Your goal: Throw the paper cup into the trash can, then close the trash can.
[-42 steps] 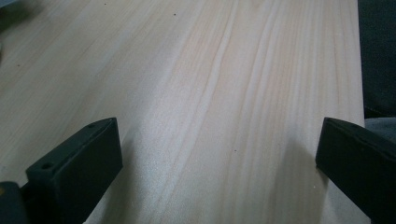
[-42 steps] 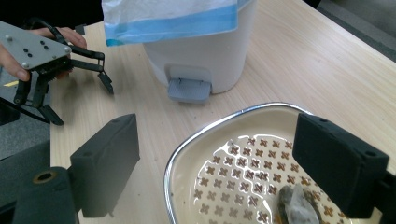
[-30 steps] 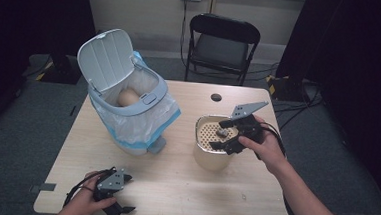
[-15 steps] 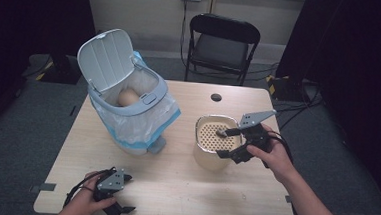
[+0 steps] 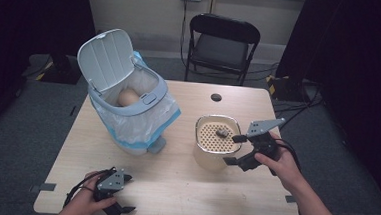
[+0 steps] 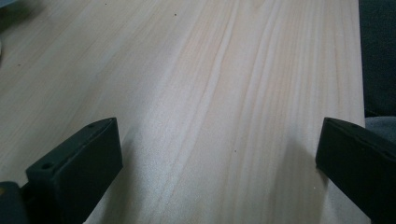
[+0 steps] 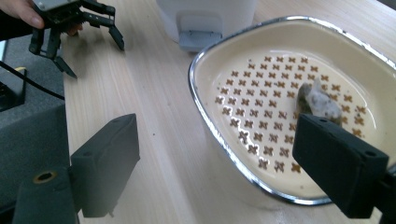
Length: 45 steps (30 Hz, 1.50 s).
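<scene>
From above, a dark room with a folding chair (image 5: 224,44) behind a pale wooden table (image 5: 173,186); on the table stand a white bin (image 5: 128,108) with its lid up and a bag inside, and a cream bowl with holes (image 5: 217,139); a small dark scrap (image 5: 222,133) lies in the bowl; the right gripper (image 5: 232,150) hovers just beside the bowl's right rim, jaws wide apart and holding nothing; the left gripper (image 5: 122,211) rests at the near edge, well apart from the bowl

In the left gripper view there is bare table wood (image 6: 210,93) between the two black jaws, which stand wide open and empty

In the right gripper view the bowl (image 7: 243,154) lies close, with the scrap (image 7: 320,102) near the right jaw (not between the jaws yet); I think the good way is to slide over so the scrap sits in the middle of the gap, dip down gently, then squeeze; the rim could bump a jaw, so go slow
</scene>
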### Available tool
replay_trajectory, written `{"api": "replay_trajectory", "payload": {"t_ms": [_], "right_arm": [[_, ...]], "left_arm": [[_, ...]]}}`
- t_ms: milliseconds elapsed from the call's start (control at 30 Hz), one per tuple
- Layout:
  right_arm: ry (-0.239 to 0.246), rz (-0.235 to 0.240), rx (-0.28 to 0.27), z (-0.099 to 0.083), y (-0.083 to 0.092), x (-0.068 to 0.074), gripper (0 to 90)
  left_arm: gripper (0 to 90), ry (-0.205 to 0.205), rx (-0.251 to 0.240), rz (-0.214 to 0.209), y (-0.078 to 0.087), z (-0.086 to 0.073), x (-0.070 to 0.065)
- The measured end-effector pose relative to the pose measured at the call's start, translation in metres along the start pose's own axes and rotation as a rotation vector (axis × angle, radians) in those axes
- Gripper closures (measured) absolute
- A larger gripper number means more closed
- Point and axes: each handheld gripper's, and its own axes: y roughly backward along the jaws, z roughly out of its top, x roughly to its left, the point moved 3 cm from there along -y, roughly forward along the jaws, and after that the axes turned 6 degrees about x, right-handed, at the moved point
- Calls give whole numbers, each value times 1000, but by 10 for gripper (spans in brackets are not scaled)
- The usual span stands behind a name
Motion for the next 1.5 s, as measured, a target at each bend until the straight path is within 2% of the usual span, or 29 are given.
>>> {"api": "replay_trajectory", "payload": {"t_ms": [200, 267, 367, 667, 1067, 1267, 1500], "right_arm": [[2, -14, 20, -17, -2, 4, 143], [0, -17, -5, -21, -3, 4, 142], [-9, -18, -24, -22, -2, 5, 142], [12, -3, -13, -23, 6, 13, 143], [23, 10, -22, -38, 20, 29, 142], [19, 33, -16, -49, 16, 34, 142], [1, 60, 11, -72, 0, 37, 143]], "left_arm": [[0, -1, -1, 0, 0, 0, 0], [0, -1, 0, 0, 0, 0, 0], [0, -1, -1, 0, 0, 0, 0], [0, 1, -5, 3, 0, 0, 0], [0, 2, -1, 4, 0, 0, 0], [0, 2, -4, 4, 0, 0, 0], [0, 2, -4, 3, 0, 0, 0]]}}
